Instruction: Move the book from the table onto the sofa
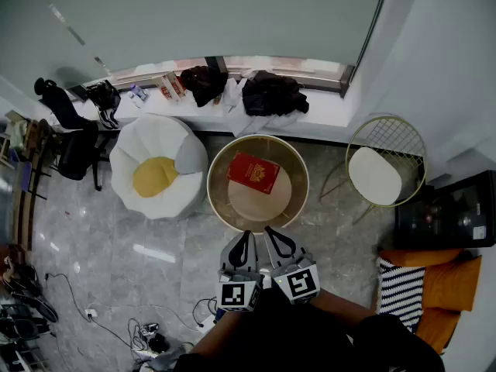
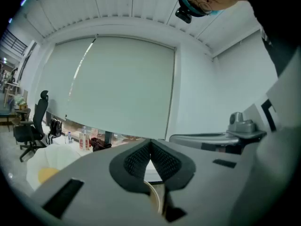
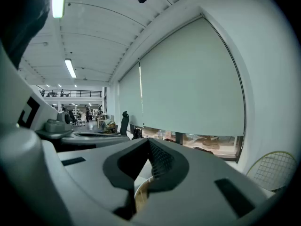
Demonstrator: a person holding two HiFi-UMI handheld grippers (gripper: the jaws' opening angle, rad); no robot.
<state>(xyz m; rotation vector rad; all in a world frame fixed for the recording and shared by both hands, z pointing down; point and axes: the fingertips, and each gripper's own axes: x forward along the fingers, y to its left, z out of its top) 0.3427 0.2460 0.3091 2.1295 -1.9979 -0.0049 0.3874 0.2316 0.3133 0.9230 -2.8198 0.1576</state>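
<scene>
support: round table (image 1: 263, 204) | on it: red book (image 1: 253, 172), lying flat

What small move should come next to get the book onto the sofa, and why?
Probably open the right tool and ease it toward the red book: it and the left tool are shut, empty, at the near edge of the round table; the book lies untouched.

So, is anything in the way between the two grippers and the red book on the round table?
No, nothing visible. The left gripper and the right gripper are both shut by the near edge of the round gold-rimmed table. Only bare tabletop lies between them and the red rectangular book.
</scene>
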